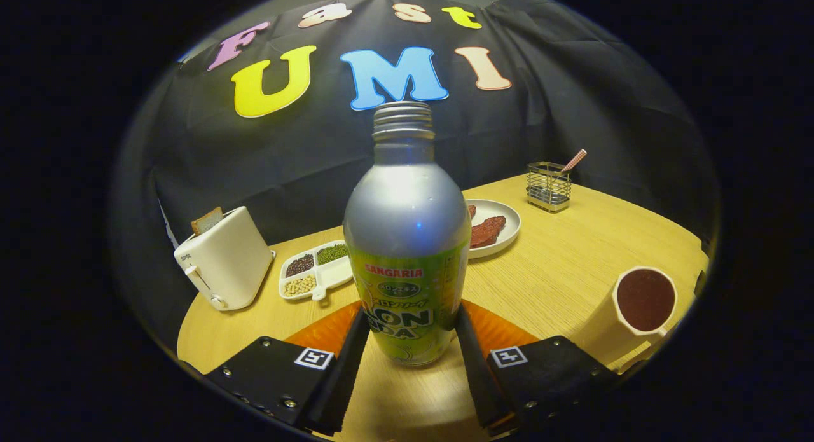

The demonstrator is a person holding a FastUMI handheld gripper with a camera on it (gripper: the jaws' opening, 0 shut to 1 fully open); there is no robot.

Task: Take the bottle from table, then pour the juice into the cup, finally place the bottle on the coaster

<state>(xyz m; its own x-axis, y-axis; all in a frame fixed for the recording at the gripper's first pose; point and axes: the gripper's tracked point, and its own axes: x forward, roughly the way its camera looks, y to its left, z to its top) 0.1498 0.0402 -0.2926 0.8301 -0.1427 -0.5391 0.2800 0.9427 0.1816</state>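
Jaws are clamped on the bottle (407, 251), low on its label, held upright above the orange coaster (324, 331). Cup (639, 305) looks full already. With that low grip on the gripper (407, 340), it could slip or swing.

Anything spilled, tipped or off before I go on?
Nothing spilled or tipped. The bottle stands upright between the claw fingers, which press its sides, cap off. The cup, off to the right, is already full of dark liquid. The orange coaster lies just behind the bottle.
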